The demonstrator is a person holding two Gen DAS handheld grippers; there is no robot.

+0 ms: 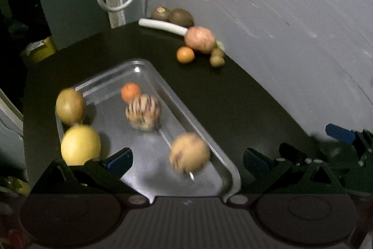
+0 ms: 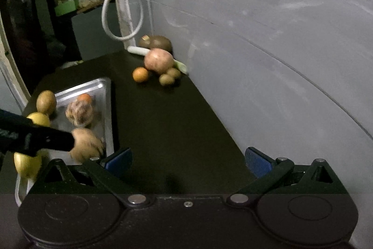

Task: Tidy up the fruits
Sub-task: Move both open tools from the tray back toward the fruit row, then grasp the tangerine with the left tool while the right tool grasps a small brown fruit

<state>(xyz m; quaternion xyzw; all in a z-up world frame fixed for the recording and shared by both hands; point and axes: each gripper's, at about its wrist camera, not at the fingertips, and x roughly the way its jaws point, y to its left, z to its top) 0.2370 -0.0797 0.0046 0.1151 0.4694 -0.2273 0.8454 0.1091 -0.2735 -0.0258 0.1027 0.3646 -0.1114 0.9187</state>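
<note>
A metal tray point(image 1: 209, 139) on the dark table holds a small orange point(image 1: 130, 91), a striped fruit point(image 1: 143, 112), a blurred tan fruit point(image 1: 189, 152), a yellow lemon point(image 1: 80, 145) and a brown-green fruit point(image 1: 70, 106). My left gripper point(image 1: 186, 161) is open just above the tray, with the tan fruit between its fingers but not gripped. My right gripper point(image 2: 187, 161) is open and empty over bare table, right of the tray point(image 2: 107, 104). By the wall lie a pink fruit point(image 2: 158, 61), an orange point(image 2: 140, 74), two small kiwis point(image 2: 170, 76) and two dark fruits point(image 2: 156, 42).
A white stalk point(image 1: 163, 26) lies along the wall behind the loose fruit. A white cable point(image 2: 123, 15) loops down at the table's far corner. The grey wall point(image 2: 268, 39) runs along the right side. The left gripper's arm point(image 2: 35, 137) crosses the tray in the right wrist view.
</note>
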